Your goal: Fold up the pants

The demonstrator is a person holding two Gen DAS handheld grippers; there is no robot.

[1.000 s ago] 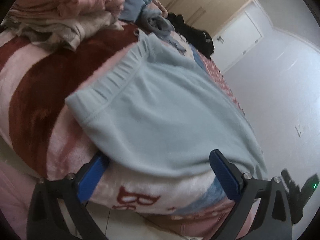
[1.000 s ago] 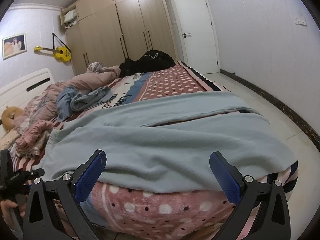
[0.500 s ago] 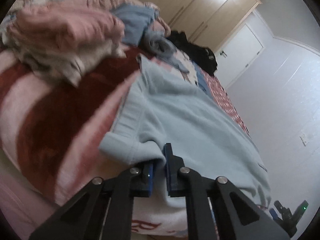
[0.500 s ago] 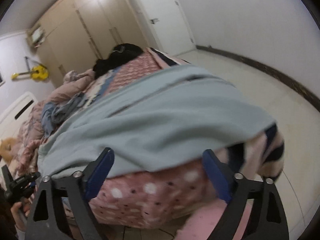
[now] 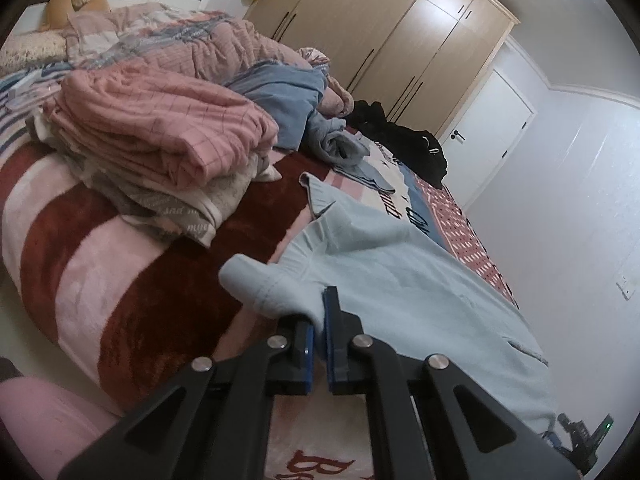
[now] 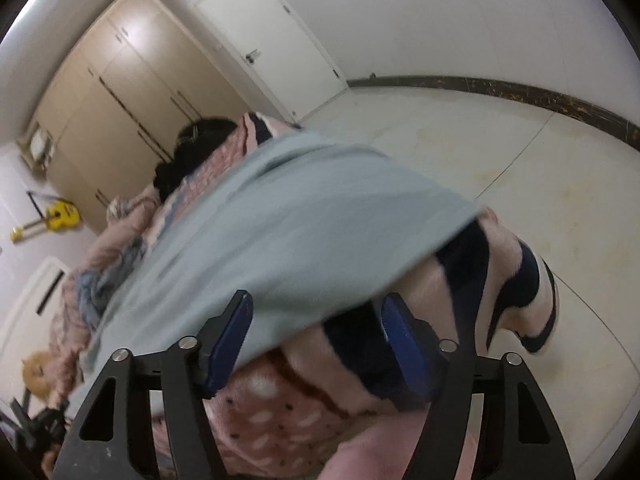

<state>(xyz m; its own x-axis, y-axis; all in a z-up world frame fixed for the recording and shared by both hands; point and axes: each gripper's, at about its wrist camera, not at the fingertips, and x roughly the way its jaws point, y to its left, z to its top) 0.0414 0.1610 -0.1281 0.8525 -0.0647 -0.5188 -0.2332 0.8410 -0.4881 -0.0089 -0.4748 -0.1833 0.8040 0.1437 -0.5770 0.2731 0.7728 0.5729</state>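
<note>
Light blue pants [image 5: 408, 292] lie spread along the near edge of the bed. My left gripper [image 5: 318, 320] is shut on the waistband corner and lifts it a little off the blanket. In the right wrist view the pants [image 6: 280, 224] cover the bed's corner, blurred. My right gripper [image 6: 316, 324] is open, its blue pads either side of the hem at the bed's edge, with the jaws narrower than before. Nothing is held in it.
A stack of folded pink and grey clothes [image 5: 160, 152] sits on the red and pink blanket [image 5: 80, 248]. Crumpled blue clothes [image 5: 304, 120] and a black garment [image 5: 404, 144] lie farther back. Wardrobe [image 5: 380, 28], door [image 6: 272, 36] and bare floor [image 6: 520, 152] lie beyond.
My left gripper shut on the waistband corner and raised it. My right gripper swung toward the hem end at the bed's corner and its jaws narrowed.
</note>
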